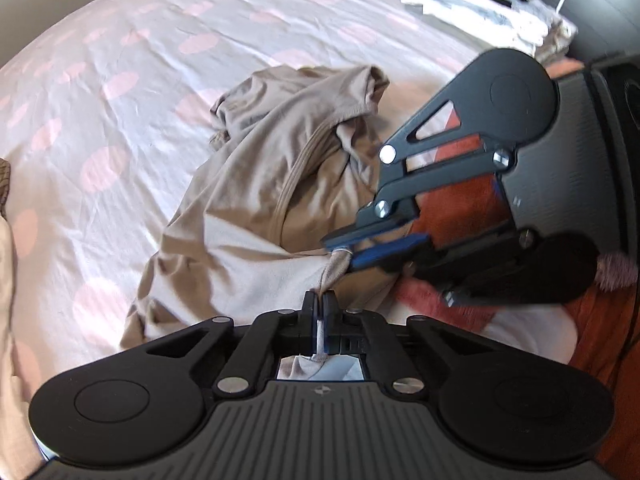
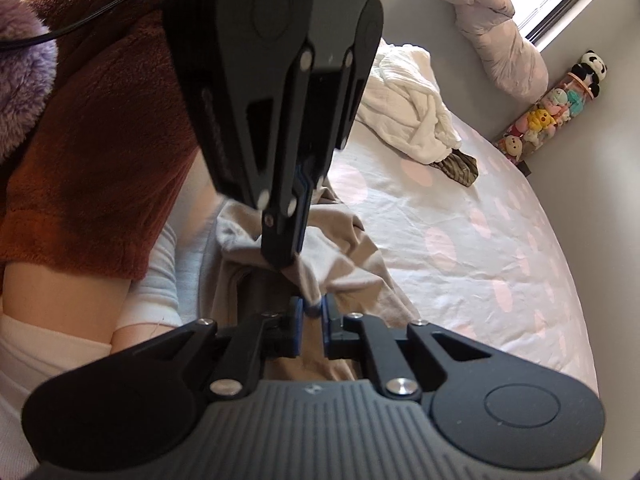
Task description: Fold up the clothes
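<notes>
While the bed in its pink-spotted sheet carried everything, a beige garment lay crumpled near the person, its near edge lifted, probably so a hem could be found and pulled straight before folding. At the far right sat a stack of folded clothes, likely finished pieces. The left claw was pressed together, pinching a bunched bit of the garment's edge and pointing out over the bed. Just beside it the right claw came in slantwise from the right, pinching the same twisted edge, though its pads looked less tightly shut.
</notes>
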The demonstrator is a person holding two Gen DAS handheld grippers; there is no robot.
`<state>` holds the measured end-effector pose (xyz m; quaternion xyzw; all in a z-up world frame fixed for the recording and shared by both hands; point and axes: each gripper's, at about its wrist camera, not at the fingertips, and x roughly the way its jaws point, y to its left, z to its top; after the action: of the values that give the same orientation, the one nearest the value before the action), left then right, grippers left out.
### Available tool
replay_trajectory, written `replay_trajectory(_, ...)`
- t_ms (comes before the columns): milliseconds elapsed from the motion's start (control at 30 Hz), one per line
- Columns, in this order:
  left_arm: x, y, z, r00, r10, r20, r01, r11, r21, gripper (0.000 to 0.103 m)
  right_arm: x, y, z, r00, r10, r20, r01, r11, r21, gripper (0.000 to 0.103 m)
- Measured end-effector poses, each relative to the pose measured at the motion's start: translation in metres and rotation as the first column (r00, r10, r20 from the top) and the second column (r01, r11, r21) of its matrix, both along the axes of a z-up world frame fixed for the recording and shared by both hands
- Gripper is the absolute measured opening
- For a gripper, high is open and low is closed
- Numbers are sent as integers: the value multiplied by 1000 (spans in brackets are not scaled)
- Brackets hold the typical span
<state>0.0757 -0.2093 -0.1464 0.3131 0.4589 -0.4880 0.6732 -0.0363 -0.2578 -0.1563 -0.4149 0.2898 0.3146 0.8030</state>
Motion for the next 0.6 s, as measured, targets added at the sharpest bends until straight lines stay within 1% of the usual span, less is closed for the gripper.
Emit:
replay_trajectory(33, -1, 2, 1, 1000, -13, 13, 13, 1000, 15, 1, -1, 0, 0, 1000, 7, -12, -7, 1000, -4, 21)
replay_trajectory(100, -4, 5, 1, 997, -57, 47, 55, 998, 44, 1, -1, -2, 1, 999, 17, -38, -17, 1000, 8, 25)
replay_trajectory(200, -13, 9, -1, 988, -125, 94, 117, 989, 86, 1, 3, -5, 11, 997, 29, -73, -26, 998, 50, 25)
replay_trajectory(233, -17, 9, -2, 984, -139, 110, 129, 987, 96, 1, 5, -4, 14, 996, 37, -84, -32, 998, 63, 27)
replay_trajectory(333, -25, 8, -3, 969, -186, 161, 170, 980, 103, 1, 11, -1, 22, 988, 66, -137, -51, 992, 112, 28)
replay_trajectory(467, -38, 6, -1, 938, -267, 219, 241, 961, 139, 1, 21, 7, 22, 982, 94, -165, -75, 990, 118, 28)
replay_trajectory(567, -43, 7, 0, 923, -299, 243, 272, 952, 140, 1, 29, 11, 21, 970, 127, -206, -104, 987, 120, 28)
replay_trajectory(600, -43, 7, 1, 922, -299, 247, 272, 952, 138, 1, 31, 12, 20, 967, 136, -216, -112, 986, 122, 28)
